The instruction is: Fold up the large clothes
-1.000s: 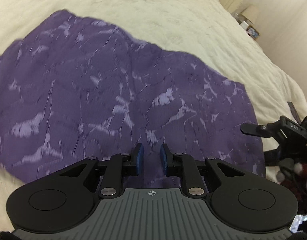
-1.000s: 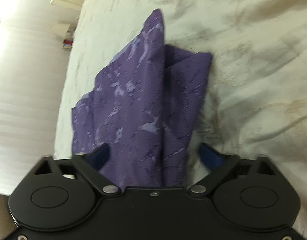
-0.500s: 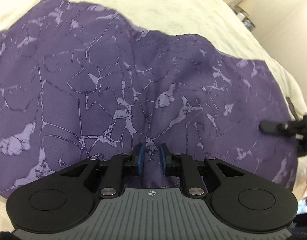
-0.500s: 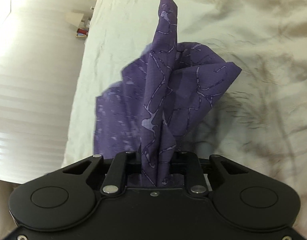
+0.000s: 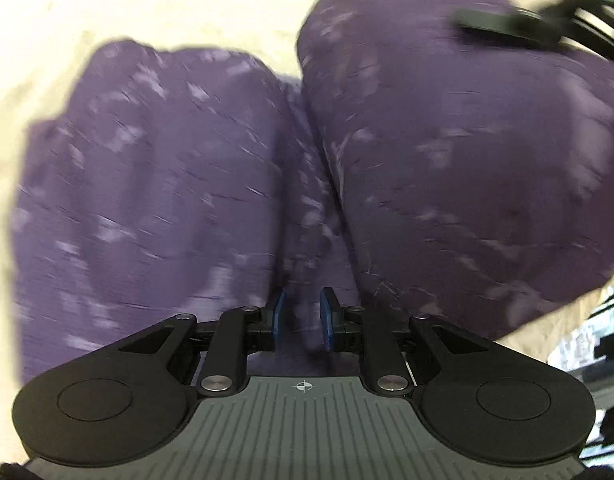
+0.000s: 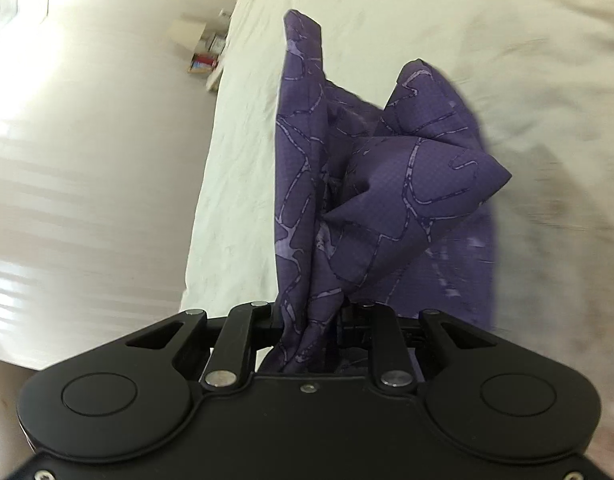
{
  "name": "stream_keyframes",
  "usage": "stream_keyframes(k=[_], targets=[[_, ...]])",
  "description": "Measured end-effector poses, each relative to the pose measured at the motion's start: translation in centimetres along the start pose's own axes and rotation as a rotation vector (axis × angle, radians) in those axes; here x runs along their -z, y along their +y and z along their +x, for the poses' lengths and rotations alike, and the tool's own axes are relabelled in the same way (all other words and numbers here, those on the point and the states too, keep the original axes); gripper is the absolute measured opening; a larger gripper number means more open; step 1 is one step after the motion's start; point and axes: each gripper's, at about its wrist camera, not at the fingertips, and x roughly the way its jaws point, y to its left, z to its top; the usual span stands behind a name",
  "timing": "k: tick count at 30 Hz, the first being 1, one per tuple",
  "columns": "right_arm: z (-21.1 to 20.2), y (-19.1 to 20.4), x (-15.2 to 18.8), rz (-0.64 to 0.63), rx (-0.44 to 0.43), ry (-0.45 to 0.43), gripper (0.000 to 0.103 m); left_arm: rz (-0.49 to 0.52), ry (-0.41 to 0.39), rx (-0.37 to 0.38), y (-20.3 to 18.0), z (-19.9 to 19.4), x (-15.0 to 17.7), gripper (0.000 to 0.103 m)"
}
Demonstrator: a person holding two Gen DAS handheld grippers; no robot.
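A cream bed (image 6: 387, 8) carries a purple patterned cloth (image 6: 391, 184), part lifted off the cover and bunched into upright folds. The right gripper (image 6: 309, 320) has its jaws pressed together on a gathered edge. The left gripper (image 5: 300, 312) hovers close over the cloth, blue pads narrowly apart, seemingly pinching a fold, though blur hides it.

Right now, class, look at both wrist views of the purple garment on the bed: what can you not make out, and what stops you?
- Left wrist view: the purple garment is smeared by motion blur; its pattern and folds cannot be read.
- Left wrist view: the right gripper is blurred and cut off by the top right edge.
- Right wrist view: the right gripper's fingers are hidden by bunched cloth.
- Right wrist view: small items beside the bed are too small to identify.
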Motion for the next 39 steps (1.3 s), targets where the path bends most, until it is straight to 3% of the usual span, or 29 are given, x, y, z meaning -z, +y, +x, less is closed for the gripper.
stream_keyframes(k=[2, 11, 14, 17, 22, 27, 30, 34, 39], targets=[[2.9, 1.6, -0.1, -0.030, 0.023, 0.025, 0.030, -0.002, -0.022, -0.002, 1.4, -1.5, -0.1, 0.019], [14.6, 3.3, 0.3, -0.089, 0.150, 0.137, 0.033, -0.075, -0.067, -0.154, 7.4, -6.1, -0.2, 0.020], [16.8, 3.1, 0.6, -0.097, 0.183, 0.162, 0.043, -0.108, -0.084, -0.188, 8.4, -6.8, -0.6, 0.020], [17.8, 3.5, 1.5, -0.112, 0.173, 0.175, 0.061, -0.138, -0.111, -0.207, 9.2, -7.6, -1.1, 0.020], [15.9, 5.0, 1.3, -0.143, 0.034, 0.132, 0.065, -0.160, -0.196, -0.206, 8.3, -9.6, -2.5, 0.020], [10.7, 6.1, 0.4, -0.212, 0.015, 0.010, 0.065, -0.129, -0.300, -0.165, 5.9, -11.0, -5.2, 0.022], [7.8, 5.2, -0.1, -0.235, 0.095, -0.078, 0.065, -0.079, -0.324, -0.109, 4.3, -10.2, -7.0, 0.027], [5.2, 3.0, -0.3, -0.206, 0.191, -0.148, 0.065, -0.004, -0.287, -0.049, 2.3, -6.7, -8.9, 0.027], [4.1, 1.3, 1.0, -0.177, 0.278, -0.165, 0.065, 0.047, -0.174, -0.126, 2.0, -3.7, -8.2, 0.027]])
